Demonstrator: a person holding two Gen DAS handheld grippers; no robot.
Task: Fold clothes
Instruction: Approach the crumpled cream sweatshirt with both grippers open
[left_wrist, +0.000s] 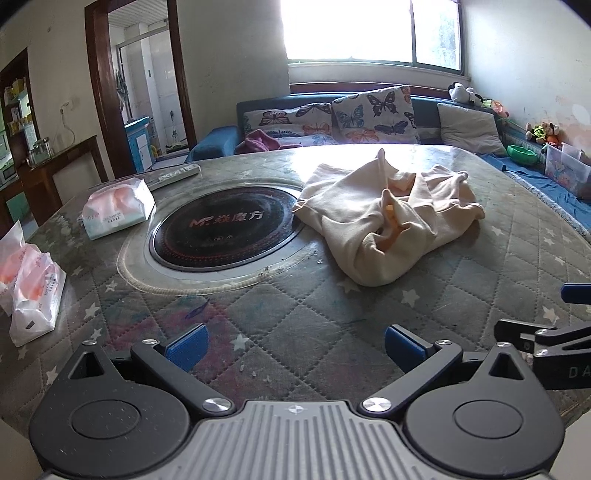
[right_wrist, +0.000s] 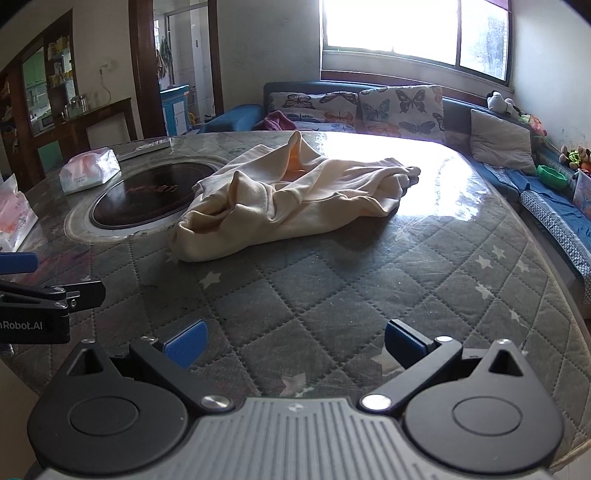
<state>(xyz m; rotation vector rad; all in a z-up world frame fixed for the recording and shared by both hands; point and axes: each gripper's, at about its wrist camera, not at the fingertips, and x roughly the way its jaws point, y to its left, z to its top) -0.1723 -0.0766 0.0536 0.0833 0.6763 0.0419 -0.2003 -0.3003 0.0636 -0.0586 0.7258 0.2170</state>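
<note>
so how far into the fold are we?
Nothing done: the cream garment lies crumpled on the quilted table, partly over the black hob. Nothing in hand: left gripper and right gripper are open, short of it. Spreading and folding remain.

The top is soft cloth, cream and matt, full of creases. The table has a quilted cloth cover with stitched squares and stars, under a clear shiny sheet that shines white by the window. The round plate in the table is black, smooth and glossy like glass, with a shiny metal ring. The tissue packs are in thin crinkly plastic. The pads look like rough blue rubber on matt black arms.
</note>
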